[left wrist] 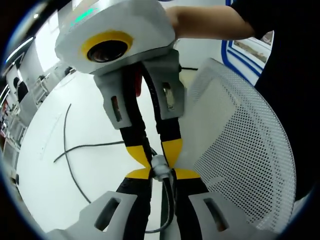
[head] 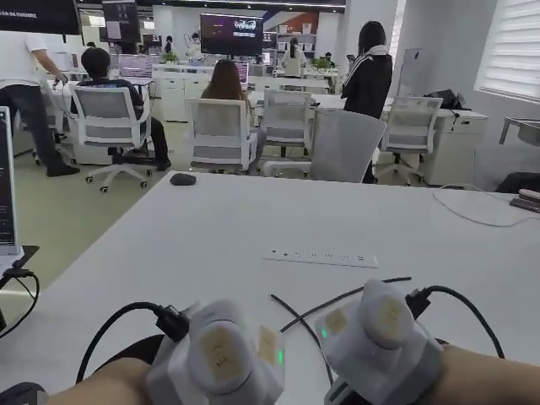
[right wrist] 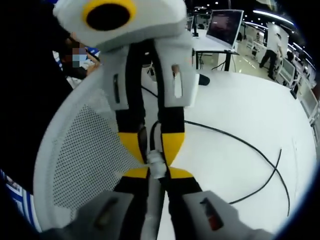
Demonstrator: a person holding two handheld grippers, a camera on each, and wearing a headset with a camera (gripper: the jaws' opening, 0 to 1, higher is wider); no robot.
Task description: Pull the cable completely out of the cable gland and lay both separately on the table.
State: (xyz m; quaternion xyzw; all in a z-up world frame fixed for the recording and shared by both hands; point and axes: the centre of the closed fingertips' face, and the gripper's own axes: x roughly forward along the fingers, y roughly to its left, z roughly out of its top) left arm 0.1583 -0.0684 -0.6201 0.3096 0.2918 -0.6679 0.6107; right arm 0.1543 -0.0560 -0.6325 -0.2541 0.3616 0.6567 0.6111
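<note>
The left gripper has its fingers clenched almost together on the dark cable, right where it enters the pale cable gland. The cable runs back between those fingers toward the hand. Facing it tip to tip, the right gripper has its fingers closed on the gland's other end, whose light body lies along the gap between them. How much of the gland each pair covers is hard to tell, since the four yellow tips crowd around it. The opposed, head-on hold suits the job: one grip fixes the gland and the other the cable, so drawing the hands apart along one line should slide the cable out. The cable looks not yet pulled free, so the task seems near its start. Gland and cable are held up in the air by the near edge of the worktop, resting on nothing, with a white mesh chair back behind them. Farther out, a loose black lead curves across the worktop, with a white power strip beyond it. I cannot tell whether that lead is the same cable.
</note>
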